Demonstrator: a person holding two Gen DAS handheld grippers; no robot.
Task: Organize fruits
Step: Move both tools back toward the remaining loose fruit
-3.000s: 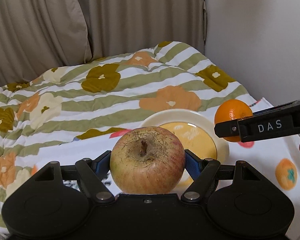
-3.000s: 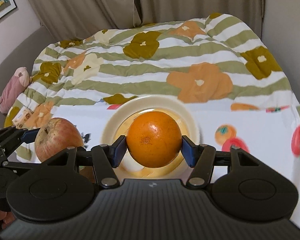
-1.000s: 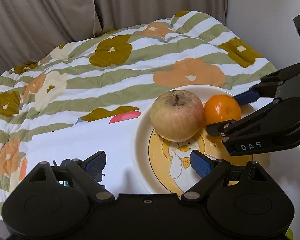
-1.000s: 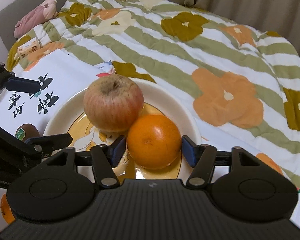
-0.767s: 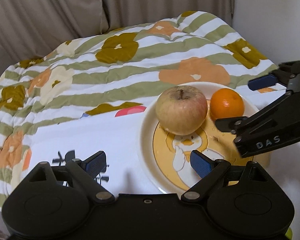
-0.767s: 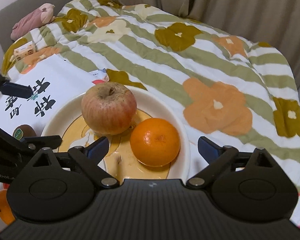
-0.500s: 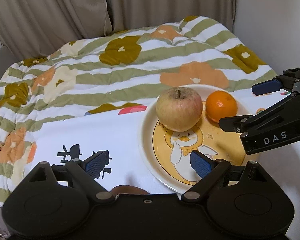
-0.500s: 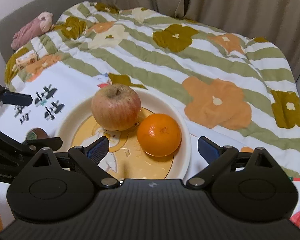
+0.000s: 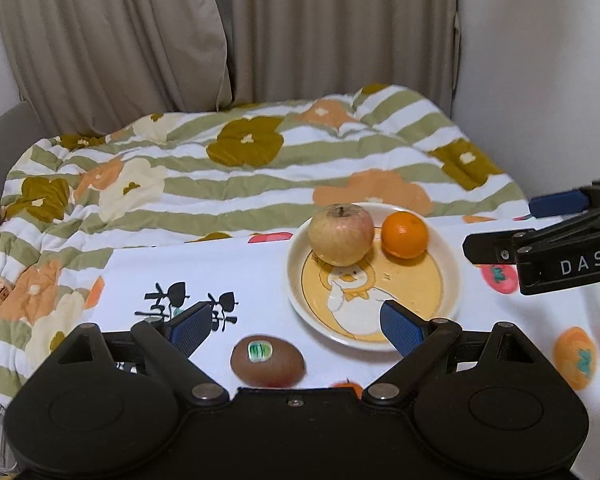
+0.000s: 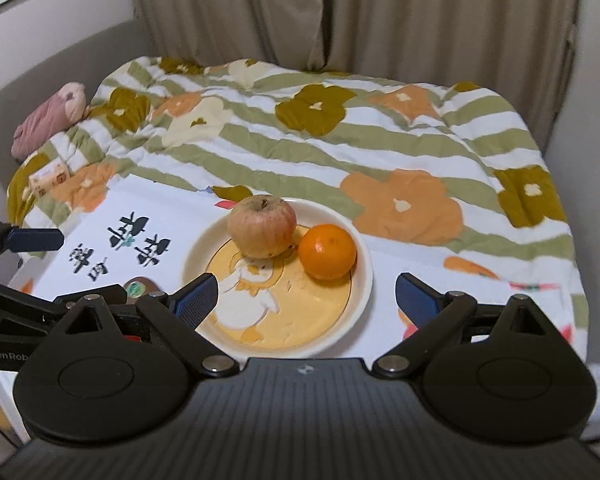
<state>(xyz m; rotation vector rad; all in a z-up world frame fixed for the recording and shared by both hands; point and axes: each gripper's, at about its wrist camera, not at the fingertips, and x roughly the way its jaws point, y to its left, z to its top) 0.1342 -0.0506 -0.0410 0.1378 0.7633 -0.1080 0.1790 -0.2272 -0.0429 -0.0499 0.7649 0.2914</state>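
Observation:
An apple and an orange sit side by side at the back of a cream plate with a duck picture; they also show in the right wrist view as the apple, orange and plate. A brown kiwi with a green sticker lies on the white cloth just in front of my open, empty left gripper. My right gripper is open and empty, pulled back above the plate's near rim. The kiwi is partly hidden behind my left gripper in the right wrist view.
The plate rests on a white printed cloth over a striped floral quilt. A pink soft toy lies at the far left. A small box sits at the quilt's left edge. Curtains and walls close the back.
Both grippers let go of their fruit on the plate, opened, and drew back toward me. The kiwi has come into view between the left fingers.

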